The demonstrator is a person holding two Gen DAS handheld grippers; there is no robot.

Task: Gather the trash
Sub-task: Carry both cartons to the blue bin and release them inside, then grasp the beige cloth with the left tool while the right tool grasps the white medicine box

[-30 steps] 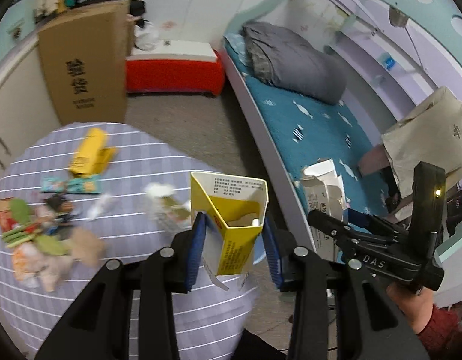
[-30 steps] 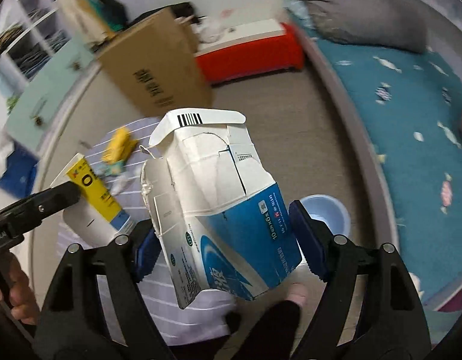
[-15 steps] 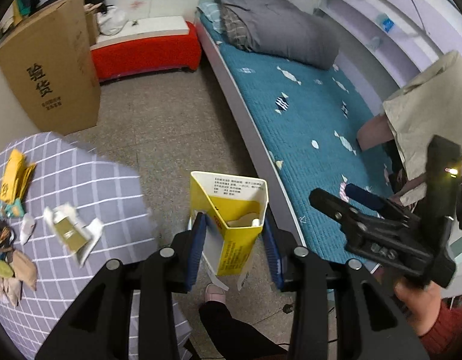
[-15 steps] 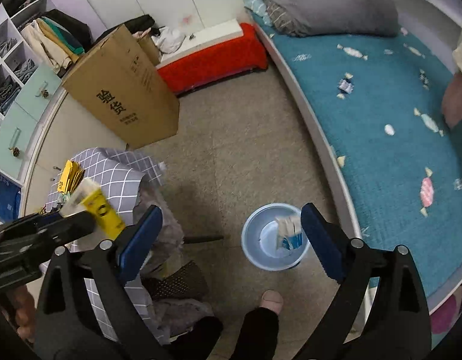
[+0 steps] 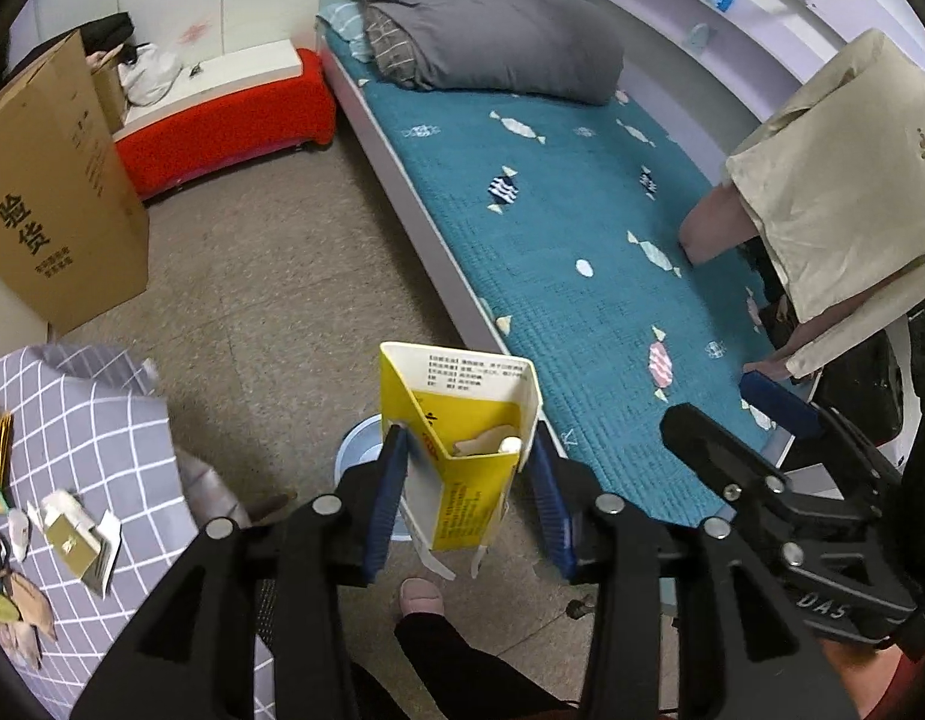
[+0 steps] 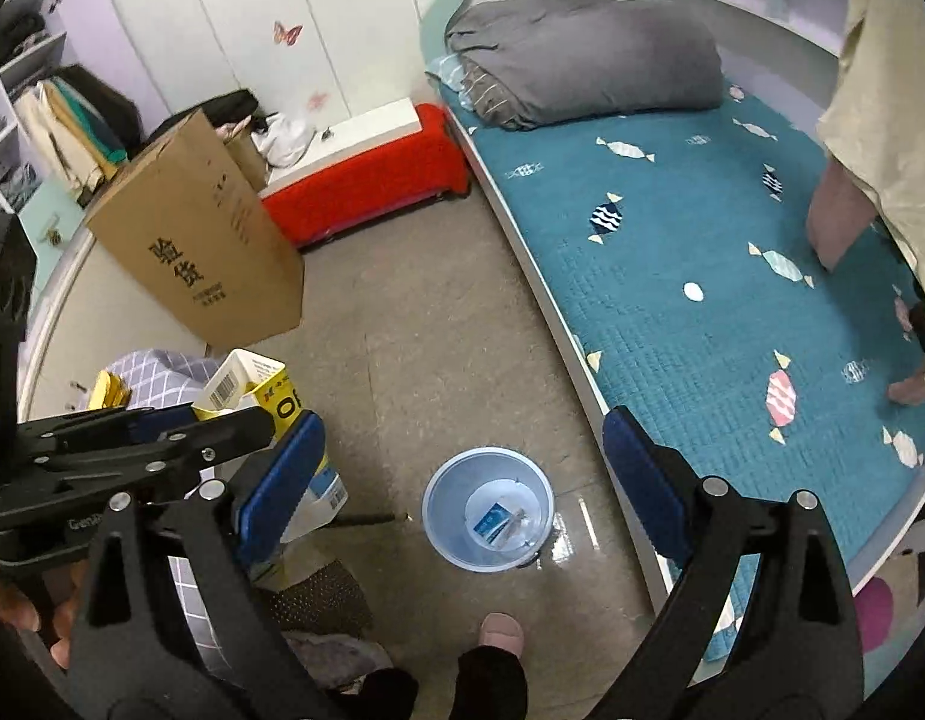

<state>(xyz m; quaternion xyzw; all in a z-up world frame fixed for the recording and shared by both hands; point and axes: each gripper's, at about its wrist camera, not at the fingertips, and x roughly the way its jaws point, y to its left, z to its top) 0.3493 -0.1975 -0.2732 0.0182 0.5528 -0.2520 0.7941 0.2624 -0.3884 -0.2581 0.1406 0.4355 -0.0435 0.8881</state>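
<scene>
Right wrist view: speckled floor (image 6: 402, 360) beside teal bed (image 6: 702, 300), right hand-held gripper (image 6: 462, 480) released, left hand-held gripper (image 5: 468, 480) loosening around yellow carton (image 5: 462, 450)

Open yellow carton (image 5: 462, 456) upright above blue bin (image 6: 488, 507) w/ blue-white carton inside

We are in a home bedroom. A bed (image 6: 690, 276) with a teal candy-print cover fills the right of the frame, a folded grey quilt (image 6: 588, 54) at its head. At upper left we see butterfly stickers (image 6: 287, 33) on white wardrobe doors and open shelves of clothes (image 6: 48, 114).
</scene>
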